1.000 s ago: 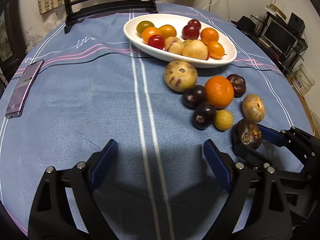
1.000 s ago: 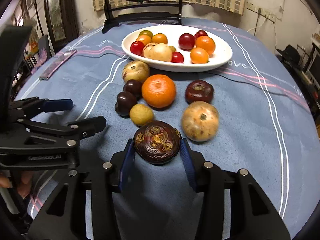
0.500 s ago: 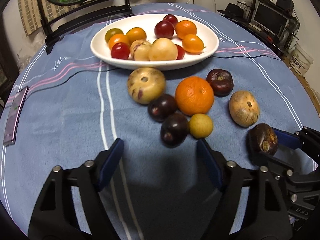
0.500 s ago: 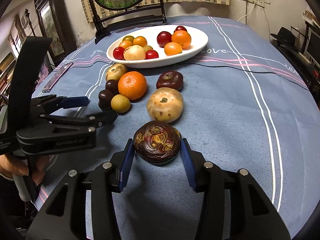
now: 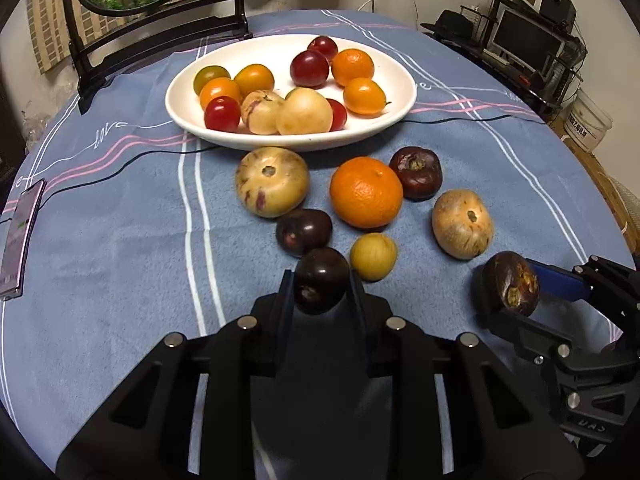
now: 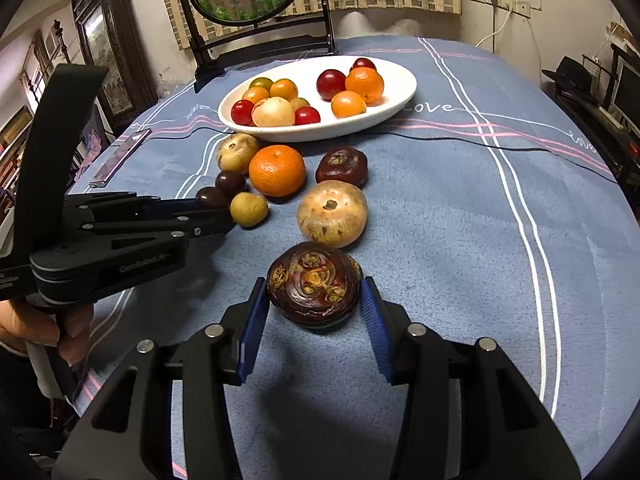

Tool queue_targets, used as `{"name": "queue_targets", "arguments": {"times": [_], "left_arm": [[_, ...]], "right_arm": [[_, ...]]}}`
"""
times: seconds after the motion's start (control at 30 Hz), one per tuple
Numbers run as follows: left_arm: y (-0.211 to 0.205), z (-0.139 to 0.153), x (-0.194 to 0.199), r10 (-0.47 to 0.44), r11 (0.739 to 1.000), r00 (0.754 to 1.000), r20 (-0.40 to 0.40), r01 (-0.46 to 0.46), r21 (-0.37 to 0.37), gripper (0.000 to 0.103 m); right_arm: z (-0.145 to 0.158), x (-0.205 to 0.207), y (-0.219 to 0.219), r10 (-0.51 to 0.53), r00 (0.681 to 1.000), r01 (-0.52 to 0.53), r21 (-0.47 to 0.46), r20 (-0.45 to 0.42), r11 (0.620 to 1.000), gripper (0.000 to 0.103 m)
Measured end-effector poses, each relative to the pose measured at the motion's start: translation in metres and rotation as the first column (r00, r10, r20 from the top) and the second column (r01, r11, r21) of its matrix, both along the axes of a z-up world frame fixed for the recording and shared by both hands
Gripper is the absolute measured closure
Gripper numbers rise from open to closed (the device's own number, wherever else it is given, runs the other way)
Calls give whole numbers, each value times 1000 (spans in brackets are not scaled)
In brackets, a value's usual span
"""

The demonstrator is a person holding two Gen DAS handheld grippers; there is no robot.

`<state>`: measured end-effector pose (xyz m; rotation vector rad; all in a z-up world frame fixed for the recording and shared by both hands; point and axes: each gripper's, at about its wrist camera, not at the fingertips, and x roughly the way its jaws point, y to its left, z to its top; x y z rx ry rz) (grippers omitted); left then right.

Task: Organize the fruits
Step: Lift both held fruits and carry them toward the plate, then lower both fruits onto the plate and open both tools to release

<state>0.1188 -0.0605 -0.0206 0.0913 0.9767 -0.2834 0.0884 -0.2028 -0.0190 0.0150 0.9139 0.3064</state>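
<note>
Round table under a blue striped cloth (image 5: 120,240), white dish (image 5: 392,120) of fruit at the far side. Left wrist view: left gripper (image 5: 321,286) pinches a small dark plum (image 5: 321,285) between its pads — nearest of the loose fruit below the dish. Right wrist view: right gripper (image 6: 314,320) clamps a dark brown fruit (image 6: 314,289), just this side of a tan fruit (image 6: 332,213).

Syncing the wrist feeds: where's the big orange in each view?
Left wrist: orange at centre, just right of the middle, in front of the white bowl.
Right wrist: orange upper centre-left, in front of the same bowl.
Shared landmark: the white bowl.
</note>
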Motion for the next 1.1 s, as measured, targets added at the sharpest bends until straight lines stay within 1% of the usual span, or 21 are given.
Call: {"name": "queue_targets", "arguments": {"times": [0.3, 0.43, 0.63, 0.9, 1.0, 1.1], "left_arm": [[5, 25, -15, -19, 999, 999, 49, 20, -34, 76], [7, 35, -16, -27, 999, 998, 65, 30, -44, 76], [11, 54, -8, -20, 999, 994, 106, 25, -44, 76], [12, 73, 14, -18, 999, 989, 144, 23, -37, 76], [13, 77, 31, -4, 999, 988, 154, 10, -35, 76], [16, 78, 52, 22, 999, 988, 151, -15, -44, 76]], "right_arm": [[13, -4, 2, 3, 1000, -3, 0, 29, 1000, 56], [23, -1, 2, 1, 998, -1, -1, 59, 1000, 56], [46, 7, 1, 1, 992, -2, 7, 123, 1000, 56], [68, 29, 4, -8, 983, 6, 13, 181, 1000, 56], [75, 46, 6, -19, 978, 18, 5, 206, 1000, 56], [79, 70, 11, -23, 977, 22, 4, 213, 1000, 56]]}}
